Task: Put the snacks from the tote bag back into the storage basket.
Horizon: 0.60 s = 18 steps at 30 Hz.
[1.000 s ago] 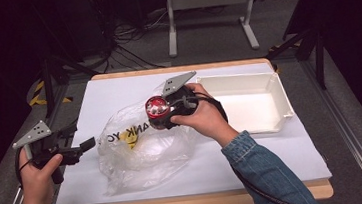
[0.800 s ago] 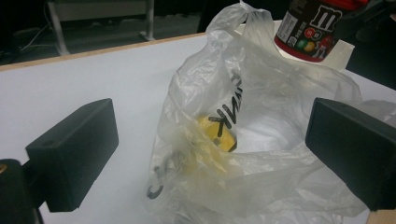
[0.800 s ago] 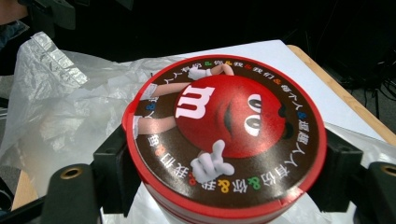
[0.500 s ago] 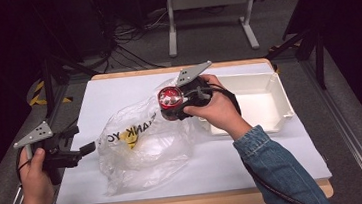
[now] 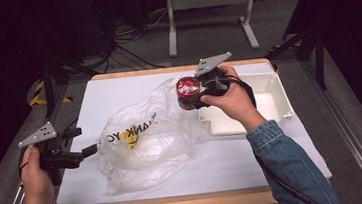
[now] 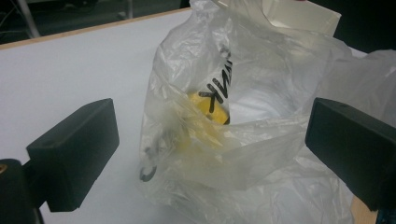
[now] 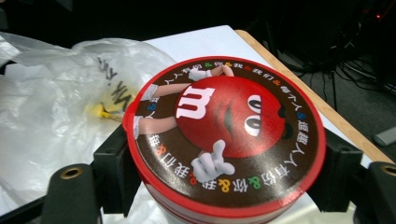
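1. The right gripper (image 5: 192, 94) is gripping the tin (image 5: 187, 87), its jaws pressing on opposite sides of the round wall below the lid.
2. The tin is hanging above the table (image 5: 117, 88), between the bag (image 5: 145, 138) and the tray (image 5: 269, 104), beside the tray's left edge.
3. The tray is lying to the right of the tin, on the right hand's side.
4. The left gripper (image 5: 93, 150) is standing spread, holding nothing, at the bag's left edge.

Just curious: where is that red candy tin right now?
The red candy tin sits clamped in the right gripper, held between the plastic bag and the white tray.
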Available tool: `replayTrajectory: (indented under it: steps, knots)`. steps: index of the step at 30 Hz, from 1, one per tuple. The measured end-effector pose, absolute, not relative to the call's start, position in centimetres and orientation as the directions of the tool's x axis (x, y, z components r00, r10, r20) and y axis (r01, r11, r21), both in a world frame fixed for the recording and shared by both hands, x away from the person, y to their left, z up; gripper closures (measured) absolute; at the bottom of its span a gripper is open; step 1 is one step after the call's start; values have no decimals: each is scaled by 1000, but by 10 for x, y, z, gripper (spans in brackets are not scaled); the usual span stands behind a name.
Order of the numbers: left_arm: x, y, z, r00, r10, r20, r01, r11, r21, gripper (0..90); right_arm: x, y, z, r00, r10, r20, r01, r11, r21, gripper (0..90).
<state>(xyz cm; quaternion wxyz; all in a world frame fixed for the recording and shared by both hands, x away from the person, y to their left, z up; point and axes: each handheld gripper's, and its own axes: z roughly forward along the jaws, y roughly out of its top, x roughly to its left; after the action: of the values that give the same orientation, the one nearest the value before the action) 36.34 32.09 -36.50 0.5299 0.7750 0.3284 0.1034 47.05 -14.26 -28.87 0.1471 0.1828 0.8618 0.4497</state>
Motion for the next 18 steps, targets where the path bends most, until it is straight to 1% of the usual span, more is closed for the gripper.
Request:
replayTrajectory:
  steps: [2,7,9,12,18]
  knots:
    - [363,320,-365,776,601,-192,392,-222,893,42,475,-149,-290,-883,461,-91,191,529,827,244]
    - [363,318,-364,765,626,-151,375,-242,895,41,484,-163,-291,-868,487,-93,208,529,823,245]
    - [363,317,-365,755,638,-151,380,-239,893,41,488,-169,-292,-860,500,-100,216,536,816,244]
    - [363,319,-366,762,622,-179,394,-225,891,41,494,-177,-293,-848,518,-108,226,539,812,244]
    - [362,315,-365,726,667,-166,397,-210,893,34,503,-193,-295,-824,557,-105,245,517,820,245]
